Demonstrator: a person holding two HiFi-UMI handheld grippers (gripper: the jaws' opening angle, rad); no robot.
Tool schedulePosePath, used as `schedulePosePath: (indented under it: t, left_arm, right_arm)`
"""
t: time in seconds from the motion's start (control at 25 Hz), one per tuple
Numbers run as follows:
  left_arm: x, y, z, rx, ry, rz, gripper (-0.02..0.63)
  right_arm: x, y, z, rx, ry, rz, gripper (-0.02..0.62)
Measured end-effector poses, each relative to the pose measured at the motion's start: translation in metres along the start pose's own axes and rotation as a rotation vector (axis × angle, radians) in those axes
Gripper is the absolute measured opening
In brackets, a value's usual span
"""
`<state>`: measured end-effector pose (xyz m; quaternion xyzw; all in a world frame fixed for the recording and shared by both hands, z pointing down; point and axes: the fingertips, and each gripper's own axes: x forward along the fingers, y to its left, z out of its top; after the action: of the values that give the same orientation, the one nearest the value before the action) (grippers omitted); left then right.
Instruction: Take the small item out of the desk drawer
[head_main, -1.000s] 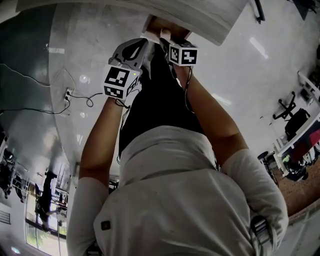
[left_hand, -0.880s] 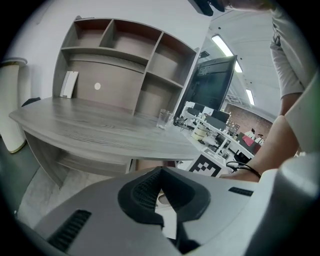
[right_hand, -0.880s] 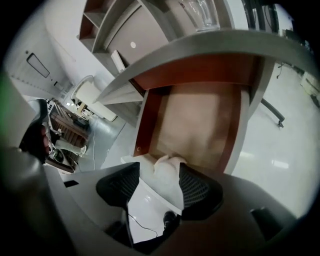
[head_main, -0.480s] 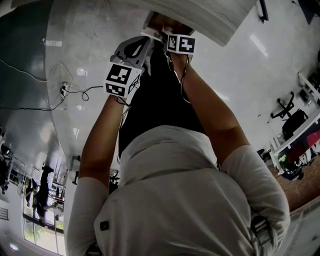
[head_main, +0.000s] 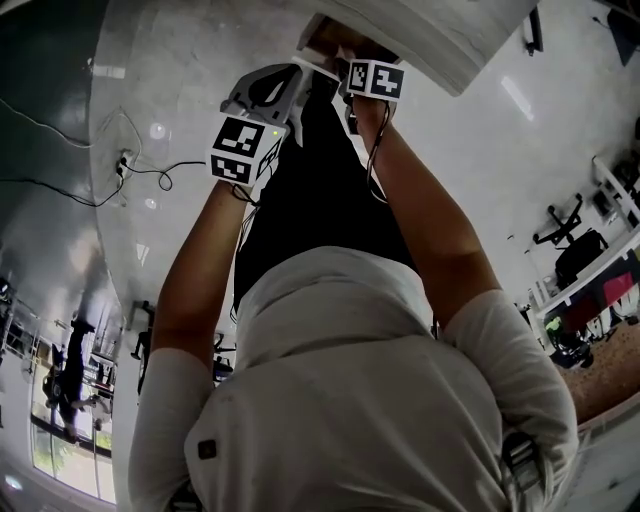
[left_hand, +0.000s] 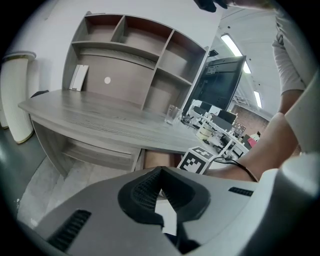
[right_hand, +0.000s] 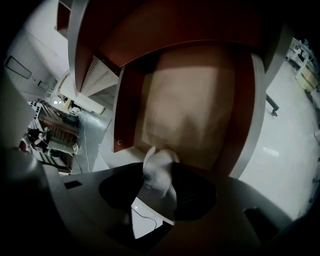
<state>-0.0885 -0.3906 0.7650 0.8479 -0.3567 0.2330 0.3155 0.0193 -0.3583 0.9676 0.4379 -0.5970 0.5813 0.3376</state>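
Note:
The desk drawer (right_hand: 190, 100) stands pulled out, its pale brown floor bare. A small white crumpled item (right_hand: 159, 167) sits at the drawer's near edge between the jaws of my right gripper (right_hand: 160, 176). The jaws are closing and both pads touch it. In the head view the right gripper (head_main: 340, 52) reaches into the drawer (head_main: 322, 32) under the desk top (head_main: 430, 40). My left gripper (head_main: 298, 78) hangs just left of it, outside the drawer. In its own view the left gripper (left_hand: 160, 172) is shut with nothing in it and faces the open drawer (left_hand: 160, 159).
The grey desk (left_hand: 100, 120) carries a shelf unit (left_hand: 130, 55), a monitor (left_hand: 217, 85) and a glass (left_hand: 172, 115). A cable and socket (head_main: 130, 165) lie on the glossy floor to the left. My legs and torso fill the middle of the head view.
Both grippers have shifted slightly toward the desk, and the right one sits a little further into the drawer.

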Motion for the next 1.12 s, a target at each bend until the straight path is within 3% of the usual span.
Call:
schedulePosePath:
  t: [0.56,1.12]
  left_arm:
    - [-0.039,-0.013,0.014,0.024,-0.048,0.017,0.012]
    - [-0.114,-0.049,0.041,0.063,-0.142,0.015,0.012]
  right_arm:
    - [-0.044,0.021,0.004,-0.135,-0.06,0.009,0.169]
    - [-0.173,0.096,0.007,-0.282,-0.253,0.088,0.167]
